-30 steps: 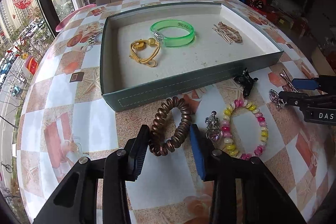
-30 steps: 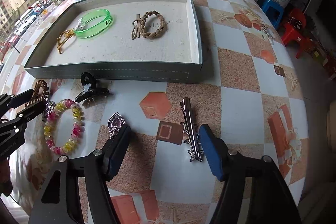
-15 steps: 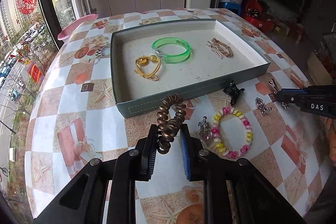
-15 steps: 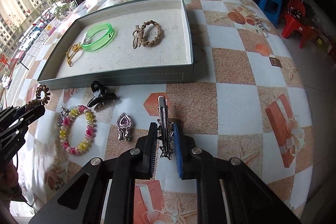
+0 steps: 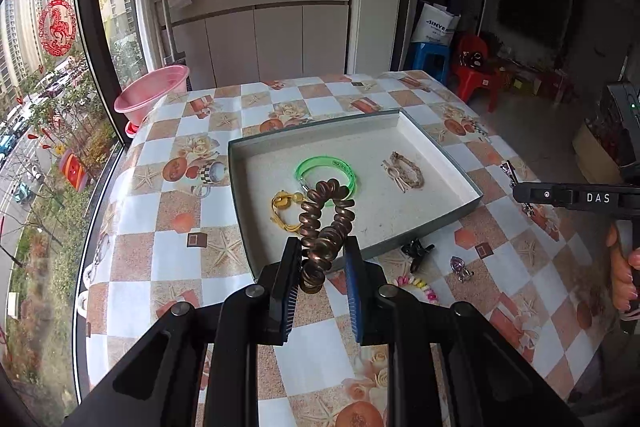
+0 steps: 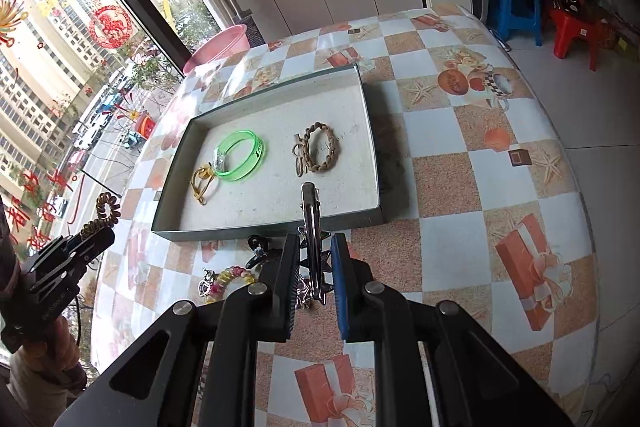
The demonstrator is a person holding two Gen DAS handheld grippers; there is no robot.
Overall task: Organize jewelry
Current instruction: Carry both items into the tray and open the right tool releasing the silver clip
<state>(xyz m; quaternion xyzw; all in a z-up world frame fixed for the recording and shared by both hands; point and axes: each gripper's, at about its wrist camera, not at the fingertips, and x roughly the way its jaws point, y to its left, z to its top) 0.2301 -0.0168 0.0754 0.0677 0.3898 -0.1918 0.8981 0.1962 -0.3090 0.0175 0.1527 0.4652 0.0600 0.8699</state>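
Note:
My left gripper (image 5: 322,259) is shut on a brown spiral hair tie (image 5: 326,219) and holds it high above the table, in front of the grey tray (image 5: 472,195). My right gripper (image 6: 316,259) is shut on a silver hair clip (image 6: 311,227) and holds it above the tray's near wall (image 6: 272,229). In the tray lie a green bangle (image 6: 239,155), a yellow cord bracelet (image 6: 202,181) and a braided tan bracelet (image 6: 318,153). On the table in front of the tray lie a black claw clip (image 5: 416,251), a bead bracelet (image 6: 230,277) and a heart pendant (image 5: 460,267).
The table has a checkered cloth (image 6: 460,187) and rounded edges. A pink basin (image 5: 154,97) stands past the far left corner, by the window. Red and blue stools (image 6: 540,3) stand on the floor to the right. The person's hand (image 5: 624,267) holds the right gripper.
Both grippers shut on their items, the left on the spiral hair tie and the right on the silver clip. Both have since risen well above the table with them.

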